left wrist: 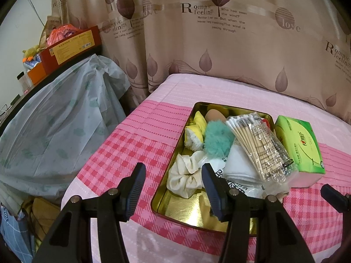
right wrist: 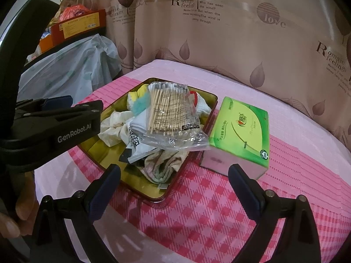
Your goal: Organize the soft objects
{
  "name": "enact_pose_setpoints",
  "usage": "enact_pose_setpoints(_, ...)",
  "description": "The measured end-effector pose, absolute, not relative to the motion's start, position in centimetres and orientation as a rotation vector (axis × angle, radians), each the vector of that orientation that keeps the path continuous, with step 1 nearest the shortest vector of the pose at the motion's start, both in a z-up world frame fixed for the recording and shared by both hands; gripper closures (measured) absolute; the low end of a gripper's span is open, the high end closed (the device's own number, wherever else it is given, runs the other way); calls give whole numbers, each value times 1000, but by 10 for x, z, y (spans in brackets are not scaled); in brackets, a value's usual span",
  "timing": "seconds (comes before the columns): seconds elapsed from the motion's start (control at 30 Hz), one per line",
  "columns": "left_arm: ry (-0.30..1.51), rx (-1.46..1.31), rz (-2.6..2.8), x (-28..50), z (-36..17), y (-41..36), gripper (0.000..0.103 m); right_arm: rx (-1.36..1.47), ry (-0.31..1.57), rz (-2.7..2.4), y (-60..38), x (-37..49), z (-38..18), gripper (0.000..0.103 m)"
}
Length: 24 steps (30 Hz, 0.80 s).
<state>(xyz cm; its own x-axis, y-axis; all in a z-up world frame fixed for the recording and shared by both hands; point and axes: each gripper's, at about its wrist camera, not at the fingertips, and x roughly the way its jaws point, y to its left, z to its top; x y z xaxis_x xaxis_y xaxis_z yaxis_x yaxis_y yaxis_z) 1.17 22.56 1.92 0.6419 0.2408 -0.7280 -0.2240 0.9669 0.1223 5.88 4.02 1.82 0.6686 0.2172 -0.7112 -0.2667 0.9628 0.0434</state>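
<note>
The gold tin [left wrist: 175,210] on the pink checked bed [left wrist: 122,144] holds a swab bag [left wrist: 258,144], teal pompom [left wrist: 216,139] and cream scrunchie [left wrist: 186,175]. A green tissue pack [right wrist: 241,129] lies just beside it. Left gripper [left wrist: 173,188] and right gripper [right wrist: 174,191]: jaws apart, empty.

The left hand-held gripper [right wrist: 65,103] is displaying "GenRobot.AI"; the curtain [left wrist: 219,32] is showing "Romantic feelings" and "love".

Both wrist cameras look down from close by toward the curtain [left wrist: 219,43] at 12 o'clock, the left from the tin's [left wrist: 175,214] 7 o'clock, the right from its 5 o'clock, sharing tin, tissue pack [right wrist: 241,129] and bed [right wrist: 197,208].
</note>
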Motion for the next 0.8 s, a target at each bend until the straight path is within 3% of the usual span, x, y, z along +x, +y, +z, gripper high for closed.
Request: enact_pose_setpoints(0.8,837,31,258,14,19,224,49,-68,805,277,42,57,13,5)
